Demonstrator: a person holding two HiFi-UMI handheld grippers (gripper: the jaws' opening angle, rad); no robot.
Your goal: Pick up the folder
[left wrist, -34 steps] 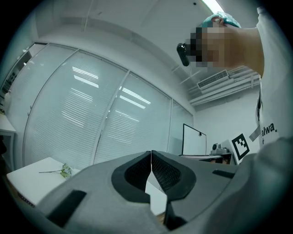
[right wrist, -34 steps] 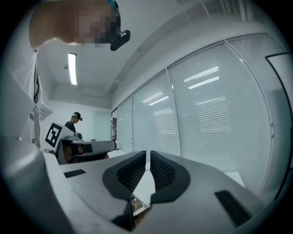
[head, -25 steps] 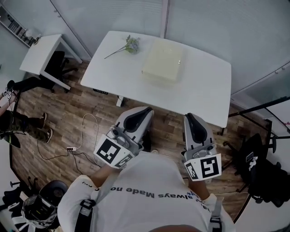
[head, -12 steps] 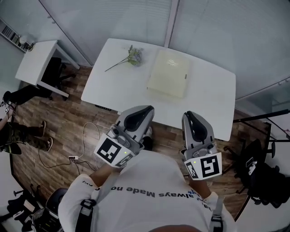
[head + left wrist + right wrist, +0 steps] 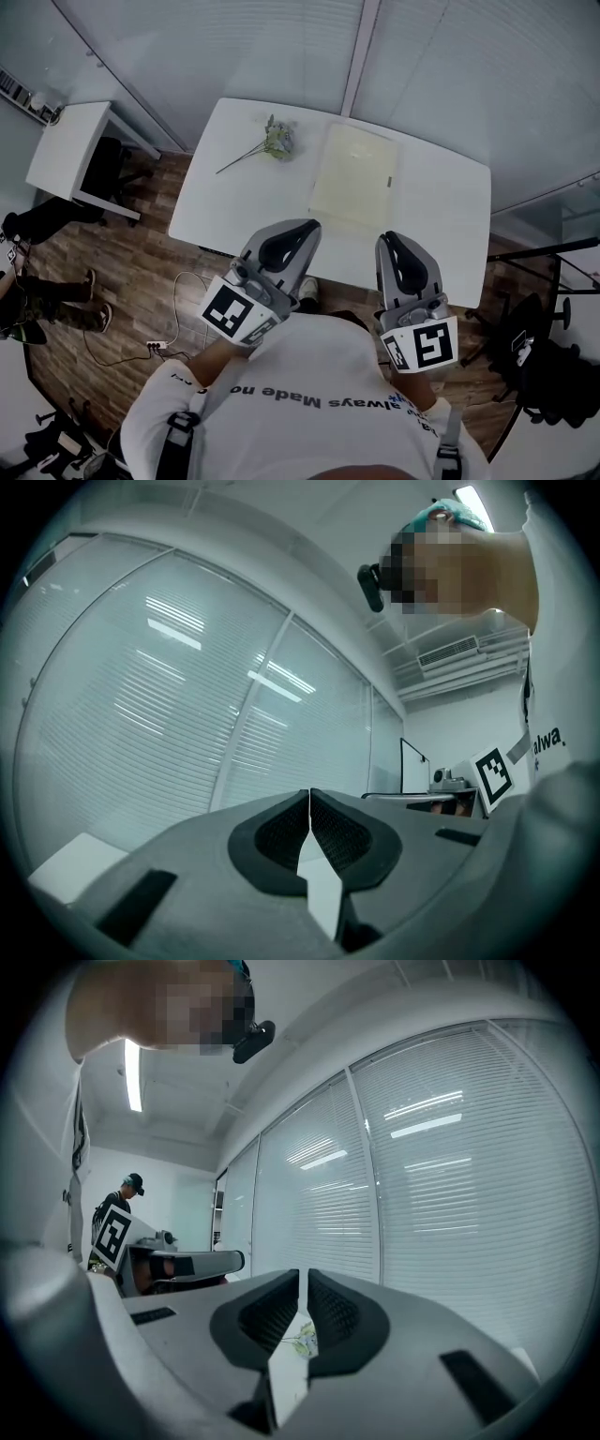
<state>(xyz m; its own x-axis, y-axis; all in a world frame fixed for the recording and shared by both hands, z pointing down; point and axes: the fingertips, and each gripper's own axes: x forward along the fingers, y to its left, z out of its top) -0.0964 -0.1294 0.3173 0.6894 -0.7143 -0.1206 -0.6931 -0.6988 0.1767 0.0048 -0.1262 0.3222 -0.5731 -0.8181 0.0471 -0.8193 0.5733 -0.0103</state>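
Plainly, the left tool point(image 5: 308, 797) is clenched, its dark ribbed pads meeting with nothing between them. The right tool point(image 5: 303, 1277) is clenched and empty too, with only a thin slit between its pads. Both hang by the near edge of the white bench point(image 5: 234, 187), touching nothing. The flat pale-cream folder point(image 5: 353, 178) lies toward the bench's far edge, well apart from both tools, with bare bench top around it. A green flower sprig point(image 5: 272, 141) lies to its left. The person's white shirt point(image 5: 309, 394) hides the nearest floor.
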